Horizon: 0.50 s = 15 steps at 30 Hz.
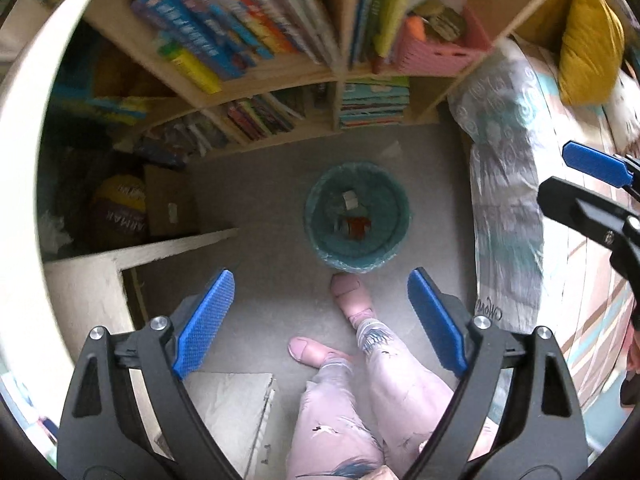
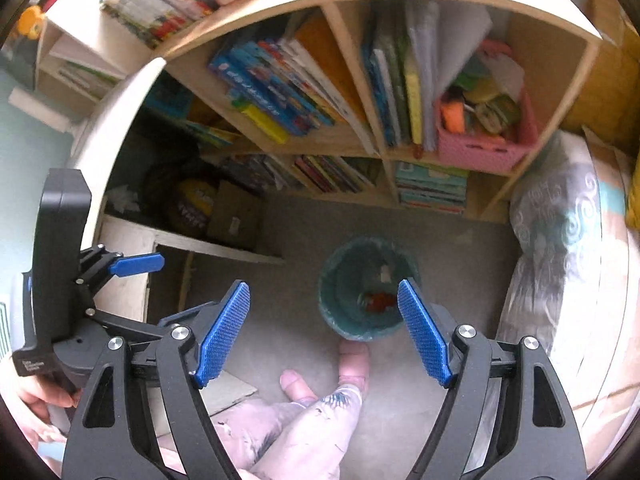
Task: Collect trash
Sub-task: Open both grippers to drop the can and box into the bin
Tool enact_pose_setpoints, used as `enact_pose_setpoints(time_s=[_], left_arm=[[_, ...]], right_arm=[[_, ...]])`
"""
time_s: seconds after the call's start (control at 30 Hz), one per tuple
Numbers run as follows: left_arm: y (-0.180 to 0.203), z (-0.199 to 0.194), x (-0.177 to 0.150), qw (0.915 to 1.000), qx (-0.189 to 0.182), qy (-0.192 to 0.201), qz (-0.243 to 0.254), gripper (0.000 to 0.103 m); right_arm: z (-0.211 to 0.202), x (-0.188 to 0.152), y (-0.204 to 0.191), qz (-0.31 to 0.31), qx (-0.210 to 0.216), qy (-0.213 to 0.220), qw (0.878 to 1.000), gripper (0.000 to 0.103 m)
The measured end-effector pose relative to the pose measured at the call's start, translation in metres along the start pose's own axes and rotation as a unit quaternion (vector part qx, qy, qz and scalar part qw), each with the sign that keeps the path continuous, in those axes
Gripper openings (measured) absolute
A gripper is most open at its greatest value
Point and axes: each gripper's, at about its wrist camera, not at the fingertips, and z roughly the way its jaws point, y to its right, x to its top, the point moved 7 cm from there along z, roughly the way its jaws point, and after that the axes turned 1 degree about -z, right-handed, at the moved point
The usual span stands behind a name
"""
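Both grippers are held high over the floor and look down. The left gripper (image 1: 320, 320) has its jaws spread wide with nothing between the blue pads. The right gripper (image 2: 324, 332) is just as wide and just as empty.

The trash bin (image 1: 357, 258), round with a teal liner, stands on the grey floor (image 1: 272, 264) at 12 o'clock from the person's feet (image 1: 352, 290); the forward toe sits just beside its rim. In the right wrist view the bin (image 2: 340, 312) lies between the fingers, a little toward 1 o'clock.

Step in hand, as I judge it: between pickups, or near the end. Nothing is carried, and trash already lies in the bin.

Count inside the bin: one red-orange scrap (image 1: 357, 226), one pale paper piece (image 1: 351, 200), perhaps more, too blurred to tell. Bins: one. Grippers: two. Feet: two.

The next move calls for finding a loose piece. One pale scrap (image 1: 394, 148) lies on the floor at 12 o'clock beyond the bin, near the bookshelf (image 1: 280, 80); whether it is trash I cannot tell. Flat cardboard (image 1: 232, 404) lies at 7 o'clock. Either would need a low reach with the jaws kept wide.
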Motion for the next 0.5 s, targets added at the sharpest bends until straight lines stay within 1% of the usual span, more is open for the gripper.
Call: enact_pose_setpoints(time_s=[0.1,0.17,0.27,0.3,0.33,0.4,0.43,0.47,0.5], left_arm=[[-0.022,-0.015,-0.008,0.9993,0.001,0.012,-0.035,0.086],[-0.038,-0.027,-0.015,0.9976,0.002,0.025,-0.064,0.087],[-0.071,-0.047,-0.034,0.9916,0.004,0.042,-0.122,0.088],[-0.085,-0.055,-0.044,0.9878,0.005,0.048,-0.148,0.088],[-0.099,-0.063,-0.054,0.9831,0.007,0.054,-0.175,0.088],[-0.127,-0.078,-0.076,0.9719,0.013,0.067,-0.225,0.088],[-0.137,-0.084,-0.085,0.9673,0.016,0.071,-0.243,0.088],[-0.153,-0.093,-0.1,0.9587,0.022,0.077,-0.273,0.088],[-0.164,-0.098,-0.11,0.9533,0.025,0.082,-0.29,0.088]], right_arm=[[-0.004,0.011,-0.028,-0.045,0.014,0.004,0.999,0.077],[-0.006,0.019,-0.056,-0.091,0.024,0.006,0.996,0.077],[-0.007,0.031,-0.104,-0.157,0.051,0.006,0.986,0.077],[-0.007,0.034,-0.118,-0.176,0.058,0.007,0.983,0.077],[-0.007,0.038,-0.142,-0.206,0.071,0.005,0.976,0.077],[-0.008,0.043,-0.174,-0.24,0.088,0.007,0.967,0.077],[-0.008,0.045,-0.199,-0.265,0.103,0.008,0.959,0.077],[-0.008,0.046,-0.215,-0.281,0.112,0.008,0.953,0.077],[-0.009,0.046,-0.232,-0.297,0.121,0.007,0.947,0.077]])
